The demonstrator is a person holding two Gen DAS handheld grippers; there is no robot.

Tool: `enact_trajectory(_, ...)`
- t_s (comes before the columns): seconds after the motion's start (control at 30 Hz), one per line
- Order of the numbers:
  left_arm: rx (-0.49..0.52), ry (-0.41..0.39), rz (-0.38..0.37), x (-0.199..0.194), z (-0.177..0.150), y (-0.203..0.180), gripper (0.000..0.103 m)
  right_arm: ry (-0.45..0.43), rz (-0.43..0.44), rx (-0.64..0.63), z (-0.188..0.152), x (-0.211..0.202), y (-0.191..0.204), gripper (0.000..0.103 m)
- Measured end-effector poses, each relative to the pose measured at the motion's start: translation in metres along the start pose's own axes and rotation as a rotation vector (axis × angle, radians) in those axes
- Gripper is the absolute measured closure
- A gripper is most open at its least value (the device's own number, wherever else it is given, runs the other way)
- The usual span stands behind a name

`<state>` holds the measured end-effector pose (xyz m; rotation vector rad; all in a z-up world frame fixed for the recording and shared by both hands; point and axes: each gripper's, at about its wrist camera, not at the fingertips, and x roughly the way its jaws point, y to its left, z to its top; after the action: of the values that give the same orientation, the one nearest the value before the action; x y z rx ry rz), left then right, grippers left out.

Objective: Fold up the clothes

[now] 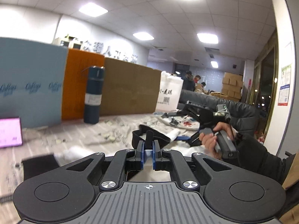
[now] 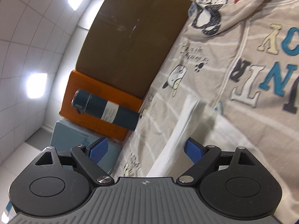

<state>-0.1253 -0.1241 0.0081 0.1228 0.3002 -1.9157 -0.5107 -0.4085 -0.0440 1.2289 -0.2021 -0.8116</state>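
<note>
My left gripper (image 1: 148, 150) is shut on a black cloth edge (image 1: 149, 137), whose dark band loops away over the table just ahead of the fingers. White cloth shows under the pads. To its right a hand (image 1: 210, 141) holds the right gripper over the garment. In the right wrist view, which is rolled sideways, my right gripper (image 2: 145, 149) stands open. A blurred white strip of cloth (image 2: 184, 123) runs between its blue pads (image 2: 98, 148) without being pressed. A beige garment with big coloured letters (image 2: 261, 71) lies spread beyond it.
A cartoon-print cover (image 2: 168, 71) lies over the table. Along the back stand a dark blue bottle (image 1: 93, 95), blue (image 1: 31, 82), orange (image 1: 80, 85) and brown (image 1: 130, 89) boxes and a white bag (image 1: 170, 95). A pink screen (image 1: 10, 132) is at the left. People stand far behind.
</note>
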Motion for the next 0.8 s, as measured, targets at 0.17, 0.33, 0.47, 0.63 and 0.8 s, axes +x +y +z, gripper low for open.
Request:
enact_trajectory(0.17, 0.109, 0.116, -0.051, 0.002, -0.015, -0.017, 0.096, 0.002, -0.074, -0.029, 0.002, 0.000, 0.002, 0.030)
enact_trajectory(0.33, 0.199, 0.207, -0.037, 0.015, -0.024, -0.031, 0.090, -0.026, -0.196, -0.108, 0.000, -0.002, 0.003, 0.084)
enact_trajectory(0.47, 0.237, 0.248, 0.014, 0.021, -0.023, -0.027, 0.081, -0.077, -0.206, -0.198, -0.003, -0.013, 0.009, 0.096)
enact_trajectory(0.63, 0.017, 0.085, 0.013, -0.002, -0.001, 0.012, 0.025, -0.074, -0.225, -0.269, -0.004, -0.014, 0.012, 0.096)
enact_trajectory(0.8, -0.318, 0.111, 0.236, 0.005, 0.004, 0.072, 0.029, -0.063, -0.203, -0.249, -0.004, -0.014, 0.008, 0.096)
